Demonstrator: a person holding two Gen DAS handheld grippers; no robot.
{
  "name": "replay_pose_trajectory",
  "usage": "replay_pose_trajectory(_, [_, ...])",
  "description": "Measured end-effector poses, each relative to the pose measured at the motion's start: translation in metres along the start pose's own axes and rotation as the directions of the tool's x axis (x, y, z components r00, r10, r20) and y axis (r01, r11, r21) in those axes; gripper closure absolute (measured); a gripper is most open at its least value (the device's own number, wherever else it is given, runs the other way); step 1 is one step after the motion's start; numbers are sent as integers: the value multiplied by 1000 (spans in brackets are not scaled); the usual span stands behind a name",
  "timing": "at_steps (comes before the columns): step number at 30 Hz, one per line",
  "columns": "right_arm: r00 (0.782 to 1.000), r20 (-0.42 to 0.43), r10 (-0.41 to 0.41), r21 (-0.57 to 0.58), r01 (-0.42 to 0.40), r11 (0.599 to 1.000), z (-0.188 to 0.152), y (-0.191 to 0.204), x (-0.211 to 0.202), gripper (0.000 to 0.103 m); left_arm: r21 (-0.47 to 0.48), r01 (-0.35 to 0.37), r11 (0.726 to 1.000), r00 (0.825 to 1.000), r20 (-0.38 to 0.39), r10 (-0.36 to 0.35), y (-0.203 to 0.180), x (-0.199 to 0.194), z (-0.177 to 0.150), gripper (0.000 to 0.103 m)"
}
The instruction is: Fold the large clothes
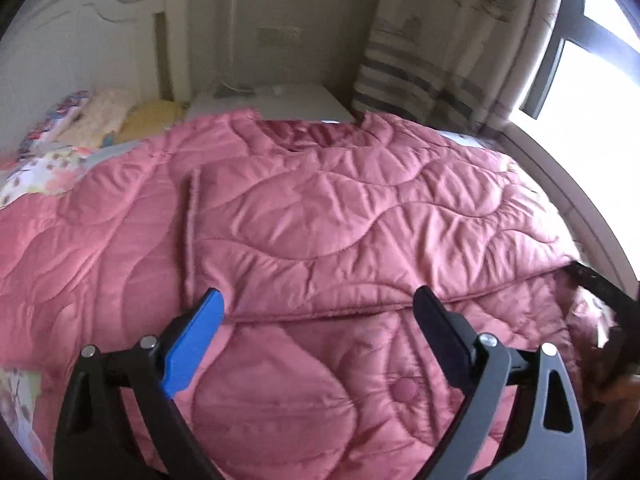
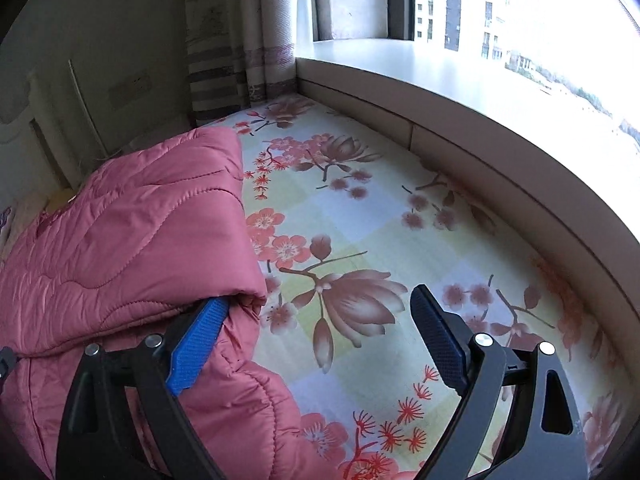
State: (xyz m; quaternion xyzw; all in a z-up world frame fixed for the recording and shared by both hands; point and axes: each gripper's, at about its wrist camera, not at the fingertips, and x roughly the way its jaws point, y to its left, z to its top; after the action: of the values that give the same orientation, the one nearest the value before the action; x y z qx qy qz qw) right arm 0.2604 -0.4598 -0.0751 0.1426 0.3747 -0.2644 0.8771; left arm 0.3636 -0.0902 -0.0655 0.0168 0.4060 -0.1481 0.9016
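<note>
- Bedroom: one floral bedsheet (image 2: 360, 216) beneath a window sill (image 2: 460, 76), one striped curtain (image 1: 432, 72).
- One pink quilted jacket (image 1: 312, 216) lies spread on the sheet, partly folded.
- Left gripper (image 1: 320, 304) hovers agape above it.
- Right gripper (image 2: 320, 308) agape, blue finger under a fold.

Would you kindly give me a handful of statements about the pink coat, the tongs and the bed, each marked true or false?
1. The quilted pink coat lies on the floral bedsheet. True.
2. The left tongs are shut on the coat. False: they are open above it, holding nothing.
3. A round button shows on the coat near the left tongs. True.
4. The right tongs are clamped on a pillow. False: they are open, the blue finger against the coat's folded edge and the black finger over bare sheet.
5. The curtain is drawn across the whole window. False: it hangs at one side, and buildings show outside.
</note>
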Motion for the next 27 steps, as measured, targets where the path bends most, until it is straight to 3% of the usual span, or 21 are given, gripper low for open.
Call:
replay_pose_trajectory(4, [1000,1,-8,-26,8,1000,-2,6,-2,15,-32,-12,999,998,-60,10,9,13,-10,8])
replay_pose_trajectory(10, [1000,-9,-8,-24,8,1000,-3,7,-1,15,-53,21,998,999,-39,-23,14,12,-12,6])
replay_pose_trajectory(16, [998,-42,40,-68,-43,997,-3,7,-13,15,-31,-25,999,999,-39,24,11,6,-18,2])
replay_pose_trajectory(20, [993,91,79,-96,-71,993,5,7,-48,14,-10,-74,997,990,119,74,15,-36,-23,2])
replay_pose_trajectory(22, [986,101,130,-139,-115,984,19,24,-49,14,-24,-136,990,976,165,138,20,-43,-21,2])
replay_pose_trajectory(24, [977,97,188,-193,-167,967,32,49,-47,14,-48,-184,982,973,136,188,23,-34,-20,2])
replay_pose_trajectory(27, [982,18,186,-285,-173,943,42,87,-22,14,-27,-162,986,987,-17,162,22,-5,-20,2])
